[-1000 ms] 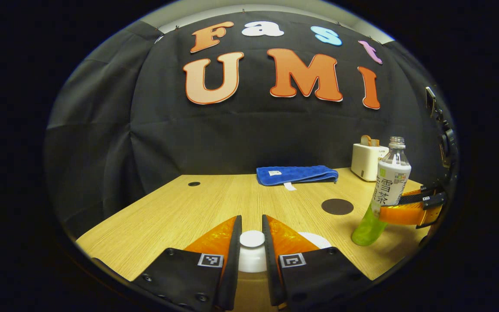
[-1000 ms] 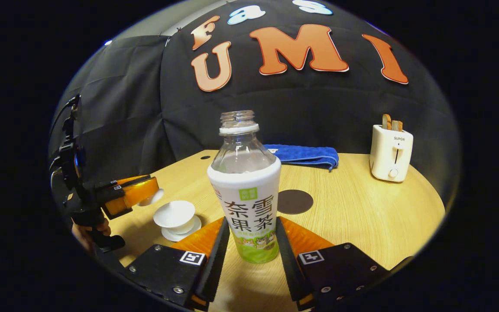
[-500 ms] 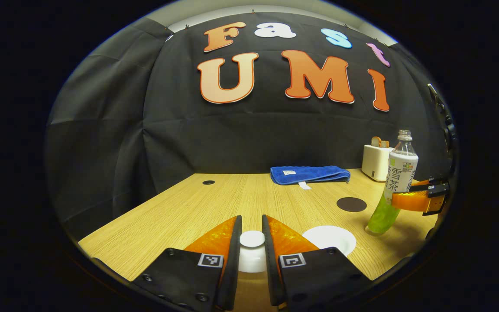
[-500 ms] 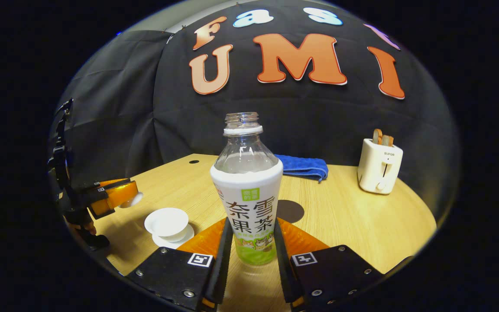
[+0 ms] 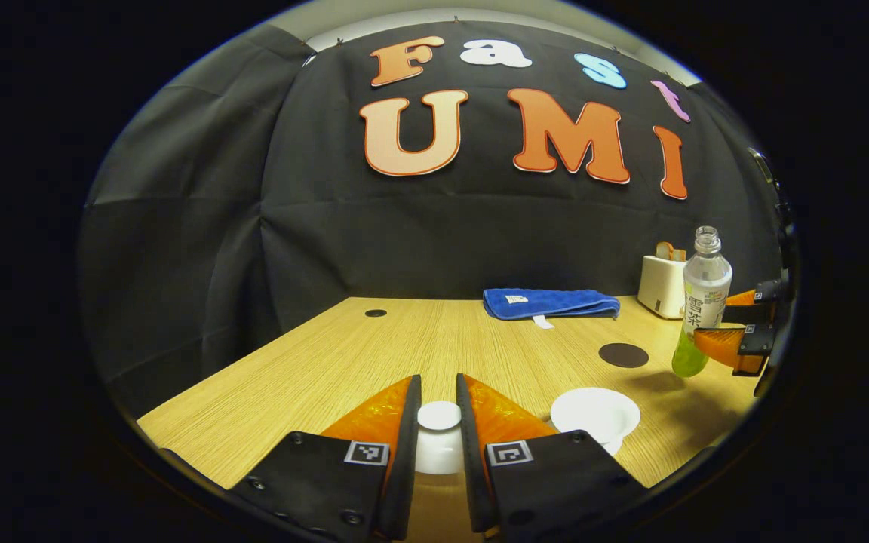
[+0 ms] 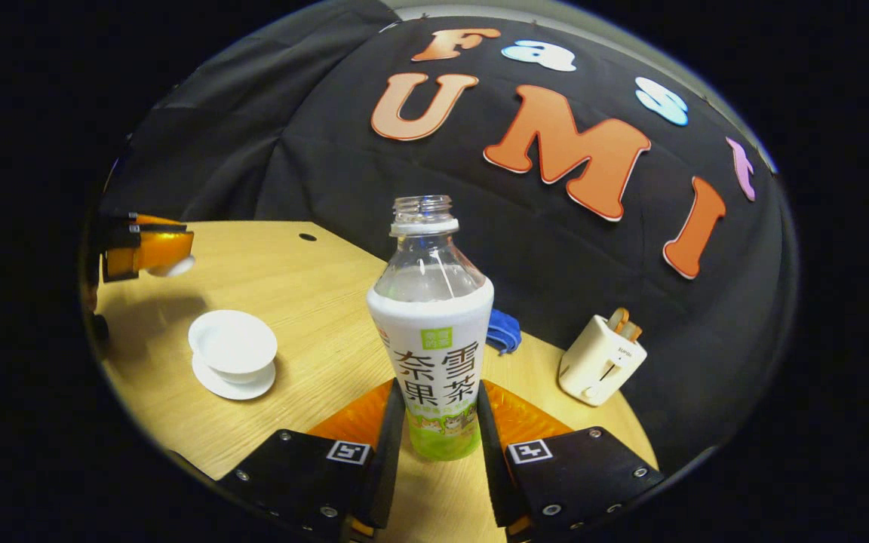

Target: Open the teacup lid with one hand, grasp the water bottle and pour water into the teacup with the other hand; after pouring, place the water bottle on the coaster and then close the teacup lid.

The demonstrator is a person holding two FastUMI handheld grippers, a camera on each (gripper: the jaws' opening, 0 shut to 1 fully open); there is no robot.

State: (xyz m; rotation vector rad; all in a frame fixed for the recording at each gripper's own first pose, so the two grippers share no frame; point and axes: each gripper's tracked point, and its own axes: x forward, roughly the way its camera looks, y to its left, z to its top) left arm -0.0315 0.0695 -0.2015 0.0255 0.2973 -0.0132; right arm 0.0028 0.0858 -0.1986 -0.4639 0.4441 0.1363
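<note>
My left gripper (image 5: 438,422) is shut on the white teacup lid (image 5: 438,441), held above the table. The open white teacup (image 5: 594,413) on its saucer stands just to the right of it. In the right gripper view, my right gripper (image 6: 440,422) is shut on the uncapped water bottle (image 6: 434,332), lifted off the table and leaning with the view. The teacup (image 6: 232,345) on its saucer (image 6: 227,383) lies to the left. Beyond the cup, the left gripper (image 6: 149,253) holds the lid. A dark round coaster (image 5: 623,355) lies between the cup and the bottle (image 5: 698,302).
A folded blue towel (image 5: 551,303) lies at the back of the wooden table (image 5: 314,369). A white toaster (image 6: 602,358) with bread in it stands at the back right. A small dark hole (image 5: 375,313) is in the tabletop at the back left.
The right gripper has lifted the bottle and tilted, so the table now slants in its view. The left gripper with the lid has drawn away to the left of the cup.
</note>
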